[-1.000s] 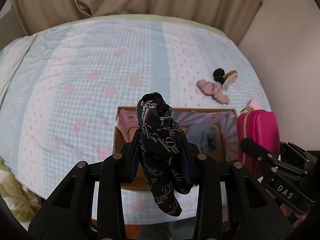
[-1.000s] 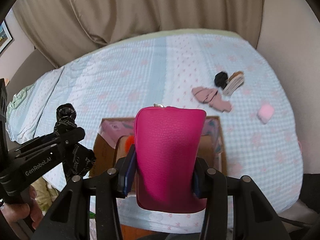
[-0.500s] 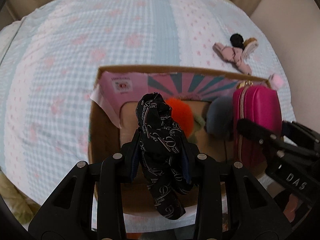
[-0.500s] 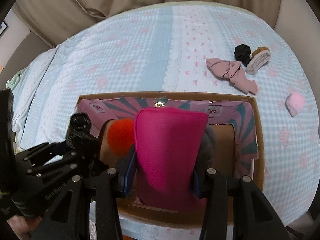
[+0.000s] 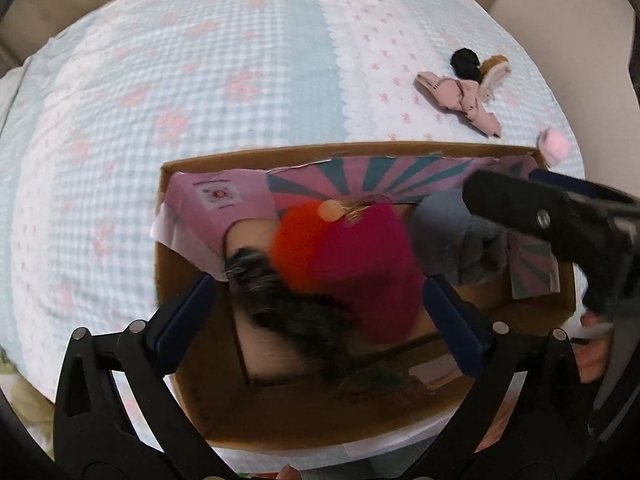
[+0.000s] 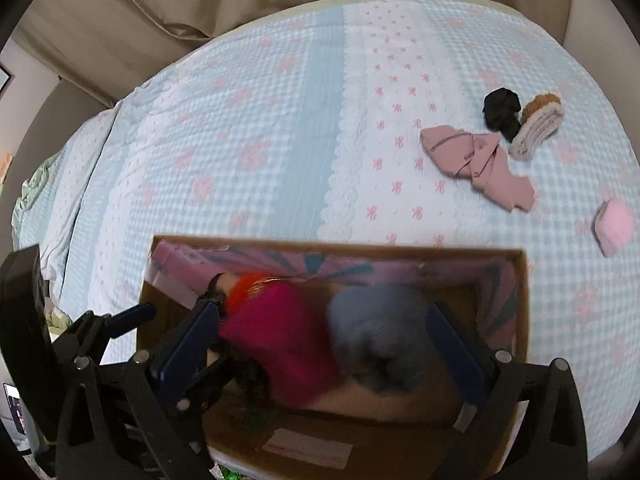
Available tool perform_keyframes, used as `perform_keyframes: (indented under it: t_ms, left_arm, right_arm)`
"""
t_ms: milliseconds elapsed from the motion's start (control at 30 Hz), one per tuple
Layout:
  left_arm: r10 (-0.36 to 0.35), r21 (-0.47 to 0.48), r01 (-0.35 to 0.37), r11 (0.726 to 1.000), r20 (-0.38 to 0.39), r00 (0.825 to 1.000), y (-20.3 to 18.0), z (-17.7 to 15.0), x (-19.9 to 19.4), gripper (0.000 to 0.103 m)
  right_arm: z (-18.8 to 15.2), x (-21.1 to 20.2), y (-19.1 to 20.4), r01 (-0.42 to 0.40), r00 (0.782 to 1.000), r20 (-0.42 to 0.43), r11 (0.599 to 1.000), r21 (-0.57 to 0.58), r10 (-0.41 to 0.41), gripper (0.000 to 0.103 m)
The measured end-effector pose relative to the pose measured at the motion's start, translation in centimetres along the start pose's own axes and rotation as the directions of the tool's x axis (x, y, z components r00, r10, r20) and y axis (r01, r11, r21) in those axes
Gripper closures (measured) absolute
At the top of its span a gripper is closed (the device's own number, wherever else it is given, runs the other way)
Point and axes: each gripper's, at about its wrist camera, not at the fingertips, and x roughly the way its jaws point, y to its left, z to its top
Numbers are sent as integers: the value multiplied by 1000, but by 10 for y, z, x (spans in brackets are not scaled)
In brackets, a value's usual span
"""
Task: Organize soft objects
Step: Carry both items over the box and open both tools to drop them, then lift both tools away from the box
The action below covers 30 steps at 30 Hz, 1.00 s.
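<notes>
A: Where do we stand with our left hand-held gripper?

B: Its jaws are spread wide and hold nothing. We see it over the cardboard box on the bed, with the dark patterned cloth blurred and lying inside the box between the spread fingers.

A: And our right hand-held gripper?

B: Also spread wide and empty. Between its fingers in the right wrist view lie the magenta pouch and a grey fuzzy bundle, both blurred, both inside the box.

A: How do the things sit in there?

B: The pouch lies in the middle, with an orange fluffy thing touching its left side and the dark cloth touching its lower left. The grey bundle is at its right. Pink and teal printed paper lines the far wall of the box.

A: What is outside the box?

B: On the bed, beyond the far right corner, we see a dusty-pink cloth, a black bundle and a tan-and-cream roll touching one another. A small pale pink item lies apart from them, just beside the box's right corner.

A: Do our grippers touch?

B: We cannot tell; they are close together over the box.
</notes>
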Motion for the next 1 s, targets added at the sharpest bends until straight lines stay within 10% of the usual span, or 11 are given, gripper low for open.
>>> perform_keyframes:
  t_ms: [567, 1000]
  left_arm:
    - [12, -42, -12, 999, 9, 1000, -5, -10, -37, 0]
    - [23, -83, -8, 997, 181, 983, -10, -18, -155, 1]
  right_arm:
    - [-4, -27, 3, 23, 1000, -9, 1000, -11, -23, 0]
    - [-26, -136, 40, 95, 988, 128, 992, -78, -85, 0]
